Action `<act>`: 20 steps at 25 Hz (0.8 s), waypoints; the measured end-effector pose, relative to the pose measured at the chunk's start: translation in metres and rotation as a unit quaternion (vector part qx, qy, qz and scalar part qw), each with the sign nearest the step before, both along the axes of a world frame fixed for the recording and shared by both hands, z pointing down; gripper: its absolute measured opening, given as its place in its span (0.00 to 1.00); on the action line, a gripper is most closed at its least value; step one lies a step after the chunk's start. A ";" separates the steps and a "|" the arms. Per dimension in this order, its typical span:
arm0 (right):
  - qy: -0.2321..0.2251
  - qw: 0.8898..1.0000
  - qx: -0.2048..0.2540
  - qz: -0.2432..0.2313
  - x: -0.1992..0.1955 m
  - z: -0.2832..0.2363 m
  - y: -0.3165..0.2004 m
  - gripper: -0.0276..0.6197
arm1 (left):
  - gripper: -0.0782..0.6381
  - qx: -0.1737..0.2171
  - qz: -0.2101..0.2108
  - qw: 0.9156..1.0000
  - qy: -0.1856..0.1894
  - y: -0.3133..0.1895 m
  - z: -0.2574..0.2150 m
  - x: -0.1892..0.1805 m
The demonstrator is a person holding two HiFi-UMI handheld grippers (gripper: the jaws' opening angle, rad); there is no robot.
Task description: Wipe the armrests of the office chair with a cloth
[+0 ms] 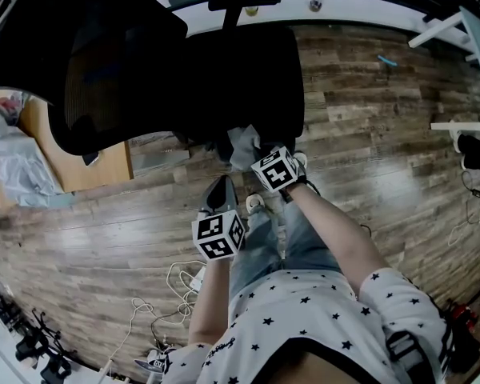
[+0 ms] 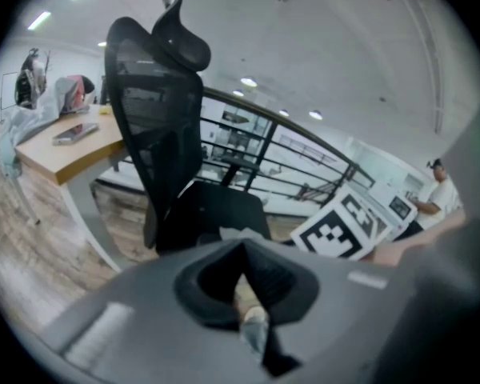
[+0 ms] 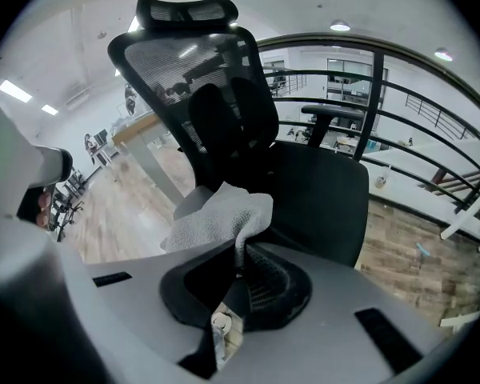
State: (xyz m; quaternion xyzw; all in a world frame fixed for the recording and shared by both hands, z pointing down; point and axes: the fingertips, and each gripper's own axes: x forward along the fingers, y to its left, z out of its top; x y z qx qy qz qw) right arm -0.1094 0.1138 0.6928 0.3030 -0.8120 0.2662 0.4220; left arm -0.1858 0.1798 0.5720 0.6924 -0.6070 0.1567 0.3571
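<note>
You hold the cloth (image 3: 220, 218) in the right gripper (image 3: 238, 254). Its jaws are closed on one fold, and the rest of the cloth stands up in a loose bunch in front of them. I think this is a good grip for wiping, because the free part can lie flat on an armrest while the jaws stay clear of it. The cloth is now at the near edge of the office chair (image 1: 184, 70), just over the seat. A grey shape directly behind it may be the near armrest, but I cannot say this for sure. The other armrest (image 3: 332, 112) is on the far side of the seat, well apart from the cloth, and it looks untouched.

The left gripper (image 2: 244, 254) has its jaws together with nothing between them. It seems to be only waiting, perhaps ready to steady the chair.

Both your forearms reach forward from your body over the wooden floor (image 1: 368, 118). The right one is stretched further, up to the seat. The left one is held back, nearer to you and a little to the left. Both grippers point toward the chair.
</note>
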 end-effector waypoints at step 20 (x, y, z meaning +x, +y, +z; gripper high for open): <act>0.017 0.999 0.010 0.028 0.053 -0.001 -0.005 0.09 | 0.12 0.004 0.036 0.999 0.001 -0.011 -0.003 0.033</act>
